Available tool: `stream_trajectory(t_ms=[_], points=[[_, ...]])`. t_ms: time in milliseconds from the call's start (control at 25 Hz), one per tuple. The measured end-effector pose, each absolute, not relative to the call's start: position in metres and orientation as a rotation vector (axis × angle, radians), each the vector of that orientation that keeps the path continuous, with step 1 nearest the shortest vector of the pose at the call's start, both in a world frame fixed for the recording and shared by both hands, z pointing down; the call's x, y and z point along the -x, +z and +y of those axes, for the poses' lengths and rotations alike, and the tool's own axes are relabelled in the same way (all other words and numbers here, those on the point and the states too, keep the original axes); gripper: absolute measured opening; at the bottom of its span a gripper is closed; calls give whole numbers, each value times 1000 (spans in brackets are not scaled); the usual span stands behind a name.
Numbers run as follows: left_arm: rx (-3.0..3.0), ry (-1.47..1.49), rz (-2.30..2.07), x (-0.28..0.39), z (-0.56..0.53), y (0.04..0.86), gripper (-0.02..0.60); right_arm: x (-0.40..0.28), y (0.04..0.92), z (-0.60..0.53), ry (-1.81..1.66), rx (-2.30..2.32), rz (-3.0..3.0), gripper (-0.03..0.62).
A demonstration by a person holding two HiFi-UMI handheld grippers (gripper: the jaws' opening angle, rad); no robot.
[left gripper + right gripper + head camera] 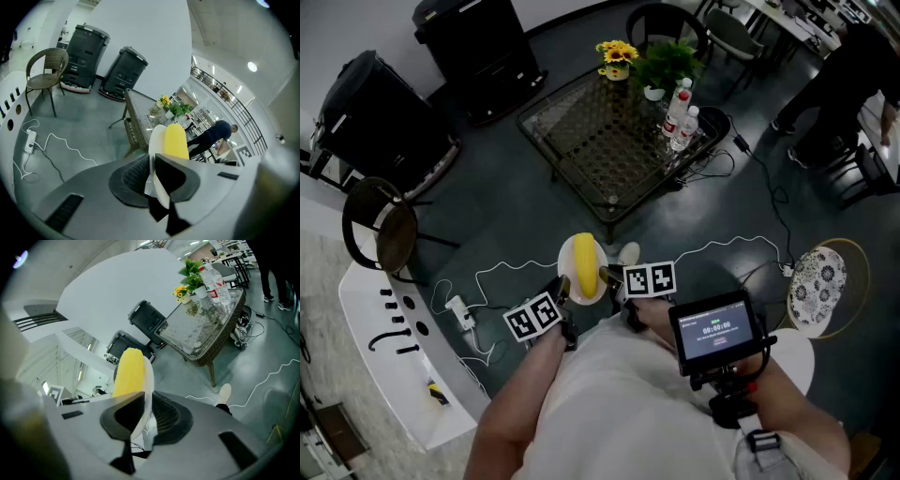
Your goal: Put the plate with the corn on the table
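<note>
Monitor screen (716, 330): lit characters, too small to read.
Bottles (678, 112) on table (581, 141): red labels, print illegible.
Left marker cube (534, 319), left claw (565, 291): black-and-white square code, no letters.
Right marker cube (650, 278), right claw (609, 277): two square codes, no letters.

A small white plate (566, 272) faces up with one yellow corn cob (584, 262) lying along its middle. The left hand-held gripper (562, 293) and right hand-held gripper (615, 279) pinch opposite rims, holding it above the floor, short of the glass-topped wicker bench (600, 141).
</note>
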State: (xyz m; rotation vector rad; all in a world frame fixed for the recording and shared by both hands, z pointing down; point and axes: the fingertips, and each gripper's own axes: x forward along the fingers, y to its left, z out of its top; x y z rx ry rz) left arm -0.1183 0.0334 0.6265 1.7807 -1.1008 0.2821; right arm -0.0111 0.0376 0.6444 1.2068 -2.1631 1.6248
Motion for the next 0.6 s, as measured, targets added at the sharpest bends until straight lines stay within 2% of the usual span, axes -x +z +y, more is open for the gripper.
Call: stream_trajectory(t_ms=[600], points=[[-1777, 229, -1139, 122, 86, 610, 44, 15, 624, 85, 1592, -1172, -2198, 51]])
